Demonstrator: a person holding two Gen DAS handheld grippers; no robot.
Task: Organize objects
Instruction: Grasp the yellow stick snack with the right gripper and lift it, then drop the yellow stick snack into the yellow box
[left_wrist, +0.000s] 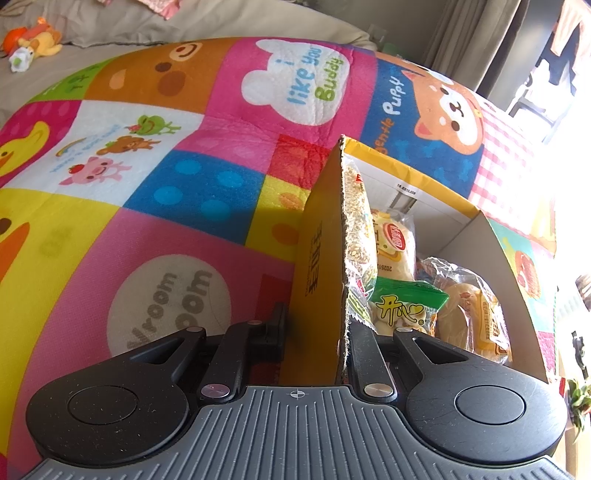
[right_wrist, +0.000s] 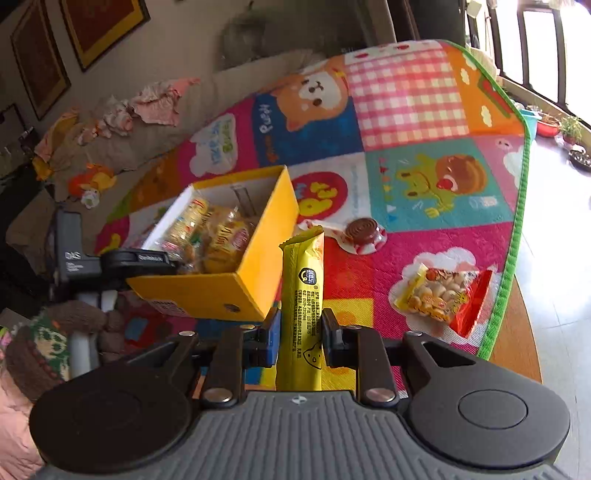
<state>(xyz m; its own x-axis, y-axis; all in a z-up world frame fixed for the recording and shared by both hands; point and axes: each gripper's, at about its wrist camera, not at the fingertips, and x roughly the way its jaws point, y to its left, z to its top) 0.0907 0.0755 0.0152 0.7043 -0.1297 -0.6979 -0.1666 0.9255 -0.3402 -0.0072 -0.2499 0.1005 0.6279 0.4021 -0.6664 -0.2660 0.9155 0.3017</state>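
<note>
- Left wrist view: the left tool (left_wrist: 317, 332) is seen clamped on the near side wall of the yellow box (left_wrist: 321, 258), one finger outside and one inside.
- Packed inside the box are a grain bar (left_wrist: 356, 214), a green snack bag (left_wrist: 402, 306) and wrapped buns (left_wrist: 469, 314), standing towards 3 o'clock of the gripped wall.
- The box rests on a colourful play mat (left_wrist: 166, 177); a soft toy (left_wrist: 35, 42) lies at 11 o'clock on a grey cover.
- Right wrist view: the right tool (right_wrist: 298, 334) is closed on a long yellow snack bar (right_wrist: 301, 295), which is held upright between the pads, clear of the mat.
- The yellow box (right_wrist: 236, 291) is seen at 10 o'clock of that bar, held by the other tool.
- On the mat, a round chocolate sweet (right_wrist: 364, 230) lies at 1 o'clock and a bag of biscuits (right_wrist: 443, 295) at 3 o'clock, well apart from the box.
</note>
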